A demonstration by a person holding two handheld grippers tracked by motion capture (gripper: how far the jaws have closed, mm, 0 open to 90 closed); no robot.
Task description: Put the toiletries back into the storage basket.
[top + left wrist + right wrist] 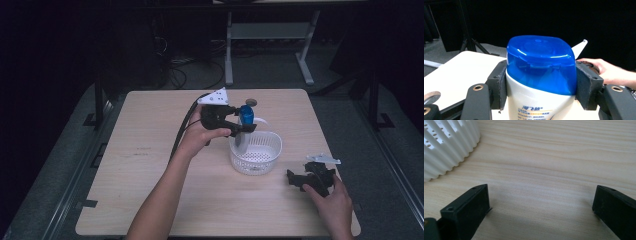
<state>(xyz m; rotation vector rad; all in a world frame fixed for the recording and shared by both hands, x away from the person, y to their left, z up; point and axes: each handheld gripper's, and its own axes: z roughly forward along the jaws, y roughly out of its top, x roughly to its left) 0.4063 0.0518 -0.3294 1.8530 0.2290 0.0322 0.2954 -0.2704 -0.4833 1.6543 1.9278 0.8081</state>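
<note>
A white bottle with a blue cap (245,116) hangs upright over the near-left rim of a white slotted basket (262,155) in the high view. My left gripper (239,125) is shut on the bottle, its pads pressing both sides just below the blue cap (541,63). The bottle's lower body (536,106) carries printed lettering. My right gripper (295,179) rests low on the table to the right of the basket, pointing toward it. Its jaws stand wide apart with bare wood between them (541,205). The basket's ribbed wall (446,147) shows at the upper left of the right gripper view.
A small round disc (250,102) lies on the wooden table (150,165) behind the basket. The person's right hand (609,70) shows beyond the bottle in the left gripper view. A desk frame and cables stand on the dark floor past the far edge.
</note>
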